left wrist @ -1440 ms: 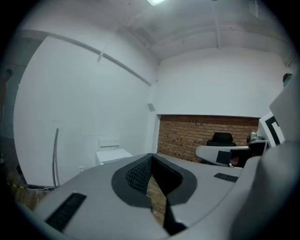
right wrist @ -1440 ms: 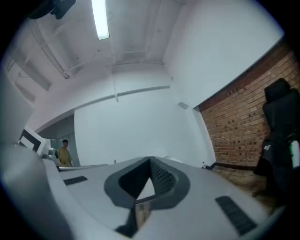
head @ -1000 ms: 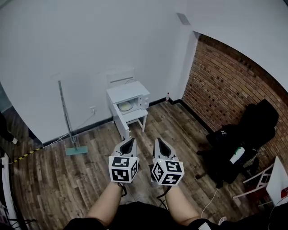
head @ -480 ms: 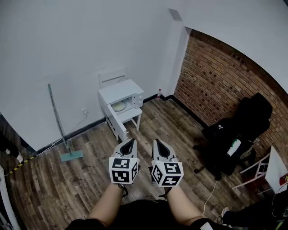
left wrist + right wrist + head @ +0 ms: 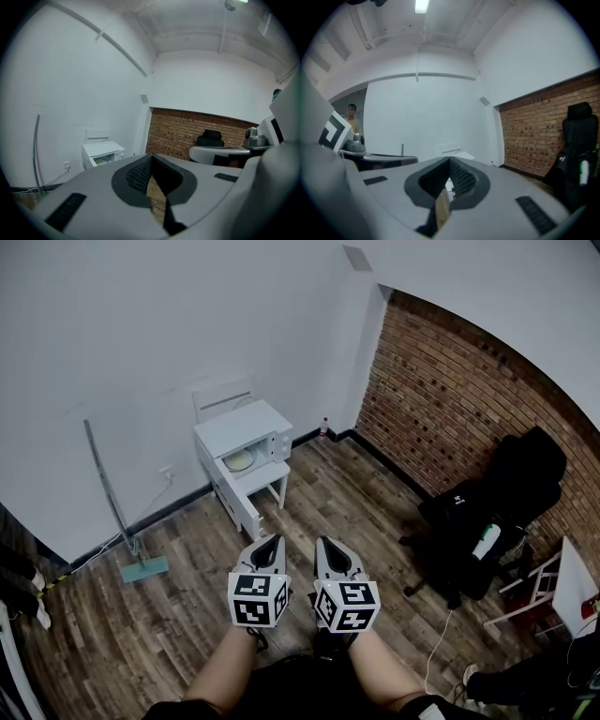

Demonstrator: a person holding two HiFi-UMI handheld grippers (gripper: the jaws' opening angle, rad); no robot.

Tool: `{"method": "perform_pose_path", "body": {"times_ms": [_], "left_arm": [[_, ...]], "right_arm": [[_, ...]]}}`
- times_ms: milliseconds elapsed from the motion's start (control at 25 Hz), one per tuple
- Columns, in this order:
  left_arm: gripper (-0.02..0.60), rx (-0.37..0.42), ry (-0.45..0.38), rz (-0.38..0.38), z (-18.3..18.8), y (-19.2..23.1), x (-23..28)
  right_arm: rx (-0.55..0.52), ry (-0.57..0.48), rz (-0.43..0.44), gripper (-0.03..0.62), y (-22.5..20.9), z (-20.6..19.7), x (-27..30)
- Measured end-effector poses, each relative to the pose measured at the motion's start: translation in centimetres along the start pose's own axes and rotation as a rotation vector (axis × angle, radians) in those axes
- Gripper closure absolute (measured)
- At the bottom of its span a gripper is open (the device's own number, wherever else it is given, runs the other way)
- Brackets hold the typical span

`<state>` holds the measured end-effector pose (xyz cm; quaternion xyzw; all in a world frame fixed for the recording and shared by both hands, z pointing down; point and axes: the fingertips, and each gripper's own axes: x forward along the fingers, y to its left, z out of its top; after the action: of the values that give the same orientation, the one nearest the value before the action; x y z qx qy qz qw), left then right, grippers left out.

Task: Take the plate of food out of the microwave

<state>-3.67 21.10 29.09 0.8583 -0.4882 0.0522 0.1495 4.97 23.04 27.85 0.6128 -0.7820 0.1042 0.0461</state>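
Your left hand-held gripper (image 5: 266, 553) has its jaws pressed together on nothing, and the right hand-held gripper (image 5: 330, 555), just beside it, is closed and empty too. Both point forward, low in front of you. Look out across the wood floor (image 5: 178, 615): the microwave (image 5: 239, 427) stands well apart, ahead and to the left, on its small white counter (image 5: 270, 481). Its door is open and the plate of food (image 5: 238, 460) lies inside the cavity, which faces you. The left side looks slightly nearer; walk in first.
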Motion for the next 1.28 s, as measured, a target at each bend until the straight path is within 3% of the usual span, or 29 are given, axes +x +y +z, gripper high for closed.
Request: {"method": "perform_pose_path", "body": {"times_ms": [360,880,1280], "left_arm": [[0.584,0.007,0.011,0.061,1.5,1.0,8.4],[0.584,-0.018,0.016,0.191,5.9,0.7,24.2],[0.584,-0.057,0.064,0.273,5.2,4.0,29.6]], "right_arm": [[0.007,-0.001,0.071,0.585,-4.7,1.0,7.2],[0.041,0.002,0.191,0.585,-16.8,5.4,19.9],[0.061,0.064,0.268,0.585,-18.4,4.5,26.7]]}}
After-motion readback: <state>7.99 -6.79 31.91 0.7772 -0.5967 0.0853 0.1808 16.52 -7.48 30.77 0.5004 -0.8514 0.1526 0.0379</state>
